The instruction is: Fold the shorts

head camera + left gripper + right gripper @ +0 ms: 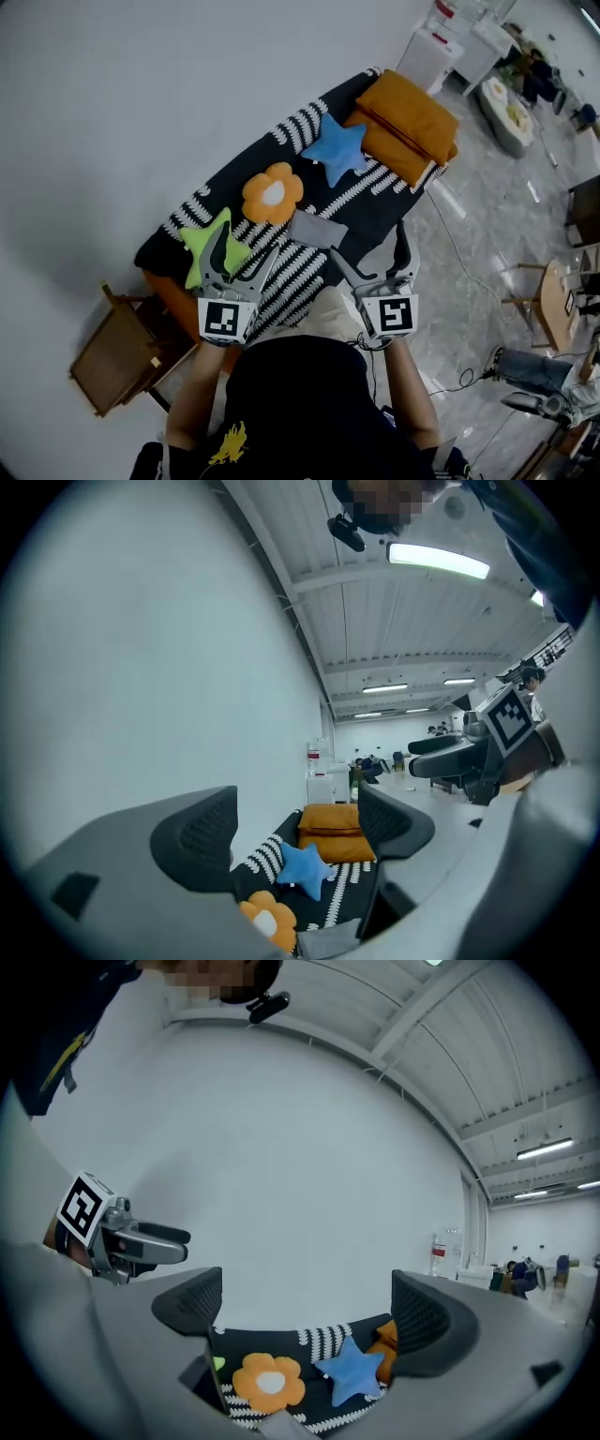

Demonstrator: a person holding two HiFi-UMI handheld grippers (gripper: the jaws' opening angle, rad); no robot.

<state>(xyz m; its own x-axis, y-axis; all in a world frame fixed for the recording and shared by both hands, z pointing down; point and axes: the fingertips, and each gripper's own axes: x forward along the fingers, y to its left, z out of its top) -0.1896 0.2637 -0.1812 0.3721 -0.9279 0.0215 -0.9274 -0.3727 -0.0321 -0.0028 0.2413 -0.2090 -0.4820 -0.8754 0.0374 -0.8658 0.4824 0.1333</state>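
Grey shorts [317, 229] folded, on striped blanket [291, 274]

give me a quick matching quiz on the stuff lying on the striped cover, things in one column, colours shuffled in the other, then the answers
Things
1. flower cushion
2. shorts
3. star cushion nearer the person
4. star cushion farther from the person

Colours
a. grey
b. blue
c. orange with a white centre
d. green

Pairs: 1-c, 2-a, 3-d, 4-b
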